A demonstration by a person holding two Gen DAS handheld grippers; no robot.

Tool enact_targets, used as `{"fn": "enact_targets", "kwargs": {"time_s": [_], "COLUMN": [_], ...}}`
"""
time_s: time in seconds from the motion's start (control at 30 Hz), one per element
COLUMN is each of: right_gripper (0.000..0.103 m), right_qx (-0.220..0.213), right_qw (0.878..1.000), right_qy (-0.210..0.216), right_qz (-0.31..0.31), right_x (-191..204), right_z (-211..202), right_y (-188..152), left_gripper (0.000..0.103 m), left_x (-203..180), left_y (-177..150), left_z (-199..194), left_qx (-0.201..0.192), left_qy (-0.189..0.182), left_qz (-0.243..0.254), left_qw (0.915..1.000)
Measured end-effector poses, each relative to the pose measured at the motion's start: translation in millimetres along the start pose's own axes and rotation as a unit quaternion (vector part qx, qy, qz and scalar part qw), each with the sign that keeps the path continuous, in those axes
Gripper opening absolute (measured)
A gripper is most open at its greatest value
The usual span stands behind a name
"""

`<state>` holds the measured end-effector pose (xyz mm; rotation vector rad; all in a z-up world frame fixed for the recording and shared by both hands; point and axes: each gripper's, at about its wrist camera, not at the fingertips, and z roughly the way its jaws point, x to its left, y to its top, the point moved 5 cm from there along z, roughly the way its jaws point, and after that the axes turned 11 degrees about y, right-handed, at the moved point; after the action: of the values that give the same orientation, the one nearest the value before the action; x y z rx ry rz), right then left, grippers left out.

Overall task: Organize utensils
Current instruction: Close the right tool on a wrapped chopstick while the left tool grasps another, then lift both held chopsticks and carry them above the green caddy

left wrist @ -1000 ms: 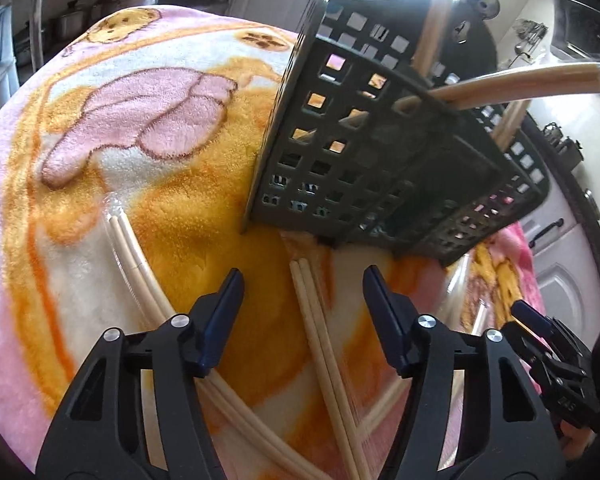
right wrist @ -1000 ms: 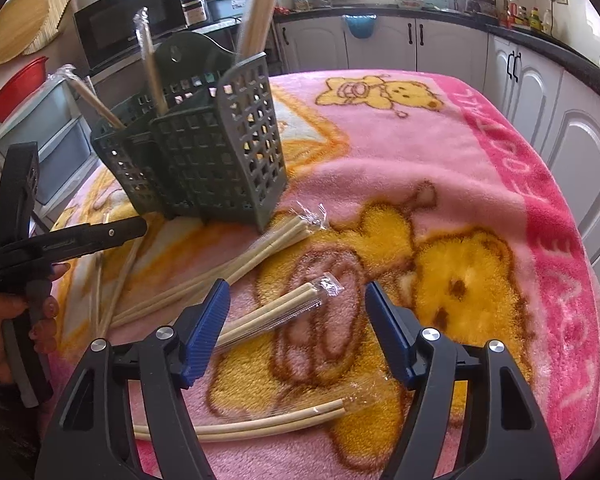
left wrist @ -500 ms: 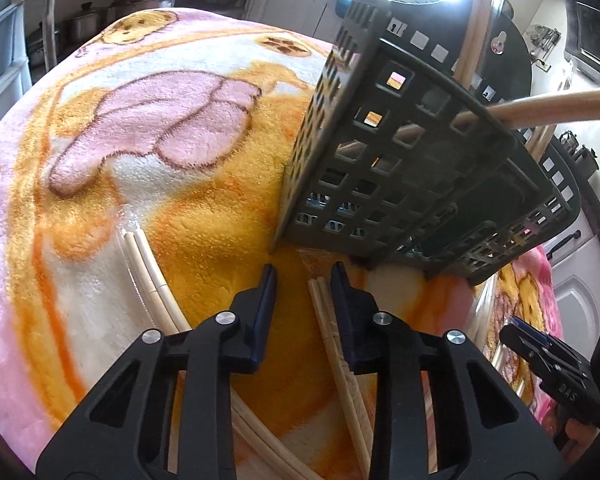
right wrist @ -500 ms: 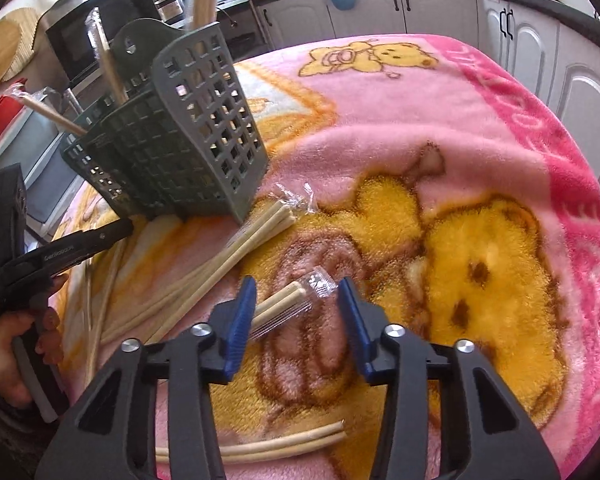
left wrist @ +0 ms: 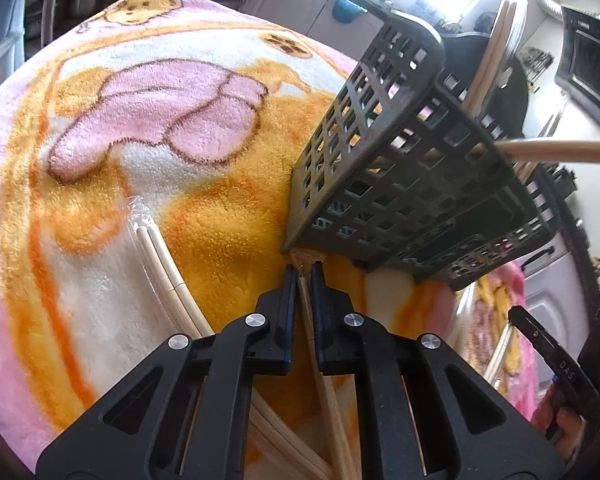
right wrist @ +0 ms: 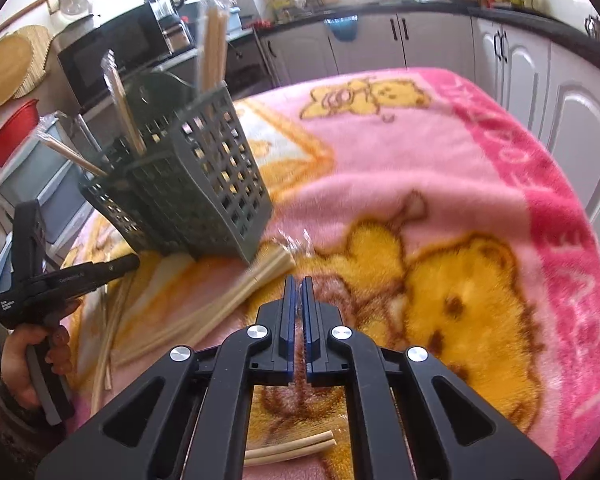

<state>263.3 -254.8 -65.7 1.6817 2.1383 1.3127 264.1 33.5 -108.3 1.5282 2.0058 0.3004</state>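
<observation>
Between the left gripper (left wrist: 302, 276) fingers: a wrapped chopstick pair (left wrist: 324, 384), pale wood in thin clear film, clamped near its far tip. Gap is narrow, blue pads (left wrist: 289, 312) pressed on both sides of the sticks. Pair runs straight back under the gripper, lying on the fleece blanket (left wrist: 100, 240). Tip sits just short of the base corner of the grey utensil caddy (left wrist: 380, 184).

Right gripper (right wrist: 297, 284): fingers nearly together, crinkled clear wrapper pinched between the blue pads (right wrist: 287, 320); the sticks themselves are hidden by the gripper body, so cannot tell whether wood is gripped.

Caddy (right wrist: 204, 184): rigid plastic, square-hole lattice walls, several compartments, tilted in both views. Wrapped chopsticks stand in it, leaning out at different angles.

Loose on the blanket: a wrapped pair (left wrist: 168, 276) left of the left gripper, curved by the lens; a wrapped bundle (right wrist: 236, 296) with its end just beside the caddy's front corner; a short pair (right wrist: 292, 446) near the right gripper's base.

Blanket: plush, pink and orange, cartoon bear print. White kitchen cabinets (right wrist: 540, 92) behind.
</observation>
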Motion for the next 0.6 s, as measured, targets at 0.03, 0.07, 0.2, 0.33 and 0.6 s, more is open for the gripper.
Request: {"fn": "enact_targets", "kwargs": {"time_s": [0.03, 0.07, 0.2, 0.33, 0.6], "right_gripper": [0.003, 0.003, 0.003, 0.003, 0.003], "right_qx": [-0.005, -0.008, -0.02, -0.029, -0.047], "right_qw": [1.0, 1.0, 0.999, 0.998, 0.995], "right_qy": [-0.001, -0.001, 0.0, 0.003, 0.019], "right_qz": [-0.007, -0.012, -0.033, -0.05, -0.087], "right_x": [3, 5, 18, 31, 63], "right_z": [-3, -5, -14, -20, -34], "right_y": [2, 4, 7, 9, 14], "left_gripper": [0.004, 0.004, 0.004, 0.004, 0.003], "left_x": [2, 3, 6, 8, -4], "left_y": [0, -1, 1, 3, 4], "left_z": [-4, -7, -25, -43, -81], "left_qx": [-0.003, -0.006, -0.021, -0.035, -0.073], "left_qy": [-0.003, -0.006, -0.022, -0.033, -0.057], "left_qz": [0.0, 0.001, 0.002, 0.008, 0.022], "left_qw": [1.0, 1.0, 0.9995, 0.9988, 0.9954]}}
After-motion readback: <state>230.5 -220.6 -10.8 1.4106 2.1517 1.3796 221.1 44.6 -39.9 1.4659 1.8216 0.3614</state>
